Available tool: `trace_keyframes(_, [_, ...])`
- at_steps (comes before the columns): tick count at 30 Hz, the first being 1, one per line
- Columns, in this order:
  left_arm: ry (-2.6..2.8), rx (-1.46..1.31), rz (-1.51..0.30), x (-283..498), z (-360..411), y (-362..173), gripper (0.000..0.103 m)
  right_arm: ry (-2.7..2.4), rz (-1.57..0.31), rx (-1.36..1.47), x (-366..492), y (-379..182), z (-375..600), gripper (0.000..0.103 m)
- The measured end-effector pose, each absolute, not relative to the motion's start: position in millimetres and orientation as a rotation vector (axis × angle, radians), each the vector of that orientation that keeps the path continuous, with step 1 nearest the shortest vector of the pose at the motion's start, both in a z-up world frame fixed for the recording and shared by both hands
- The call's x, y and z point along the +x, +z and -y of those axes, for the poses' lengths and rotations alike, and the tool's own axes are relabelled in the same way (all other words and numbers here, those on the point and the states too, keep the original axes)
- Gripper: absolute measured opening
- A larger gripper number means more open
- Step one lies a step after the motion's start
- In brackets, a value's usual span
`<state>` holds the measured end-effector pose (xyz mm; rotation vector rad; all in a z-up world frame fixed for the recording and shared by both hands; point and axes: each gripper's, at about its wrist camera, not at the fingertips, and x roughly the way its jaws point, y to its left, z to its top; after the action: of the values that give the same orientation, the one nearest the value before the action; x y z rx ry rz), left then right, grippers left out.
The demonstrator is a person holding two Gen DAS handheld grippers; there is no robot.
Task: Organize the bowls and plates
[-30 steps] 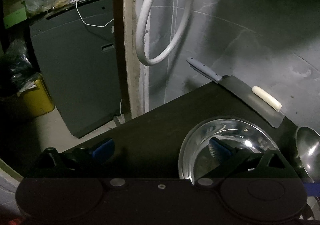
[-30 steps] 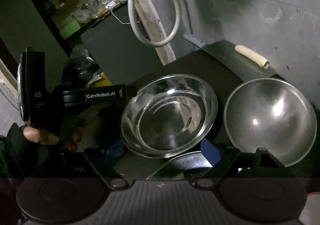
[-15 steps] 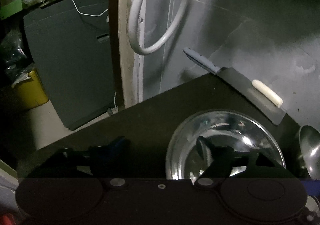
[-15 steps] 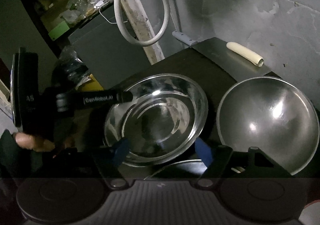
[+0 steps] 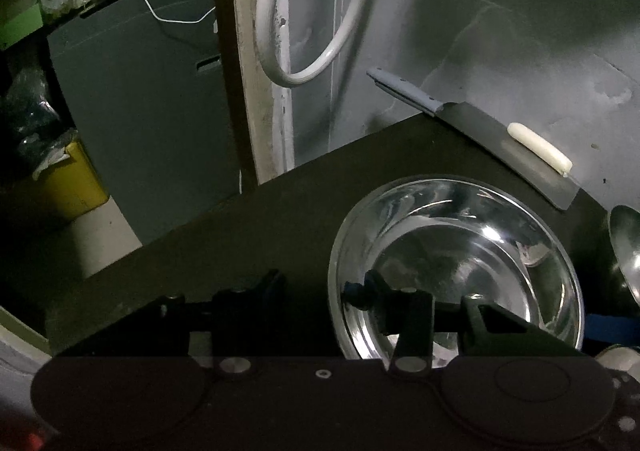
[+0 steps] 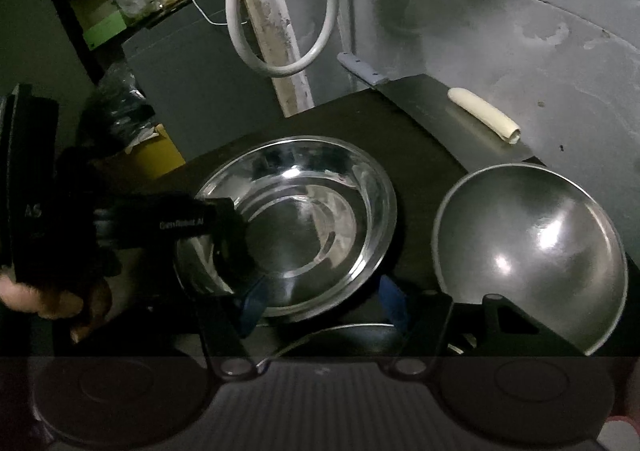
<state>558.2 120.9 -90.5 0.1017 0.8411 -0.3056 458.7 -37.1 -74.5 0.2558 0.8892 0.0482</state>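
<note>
The work surface is a dark table (image 5: 304, 219) set against a grey stained wall (image 5: 500, 31), with a white hose (image 5: 320, 67) looped over a door post; a dark cabinet (image 5: 140, 111) and a yellow bin (image 5: 72, 183) stand on the floor beyond. A cleaver (image 5: 492, 139) lies at the table's far edge with a pale cylindrical piece (image 5: 540, 149) on its blade. The shiny steel bowl (image 5: 460, 251) sits upright mid-table. The left gripper (image 5: 320, 289) straddles the bowl's near-left rim, one finger inside and one outside; its jaws have just been closing, and whether the pads press the rim cannot be told. The right wrist view alone shows the full matte bowl (image 6: 532, 251) beside the shiny one, a plate rim (image 6: 340, 331) at the near edge, and the person's hand (image 6: 48, 299) on the left tool. The right gripper (image 6: 320, 301) has also been closing, its blue pads flanking the shiny bowl's near rim; contact cannot be confirmed.
</note>
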Motion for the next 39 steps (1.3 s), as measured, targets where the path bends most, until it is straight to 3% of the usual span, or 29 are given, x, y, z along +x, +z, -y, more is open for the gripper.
trace_keyframes(2, [-0.314,0.095,-0.844,555,-123,-90,0.034,0.056,-0.886,0.25,458,-75,36,0.061])
trace_keyframes(4, [-0.327,0.091,-0.85,551,-124,-89,0.023,0.063,-0.884,0.242,458,-75,36,0.05])
trace_keyframes(10, [-0.313,0.086,-0.864,534,-132,-86,0.019,0.09,-0.881,0.213,448,-76,33,0.035])
trace_keyframes(23, [-0.253,0.055,-0.763,450,-145,-61,0.02,0.206,-0.774,0.192,392,-47,37,0.035])
trace_keyframes(39, [-0.217,0.007,-0.71,304,-98,-24,0.025,0.31,-0.711,0.187,264,-9,98,0.035])
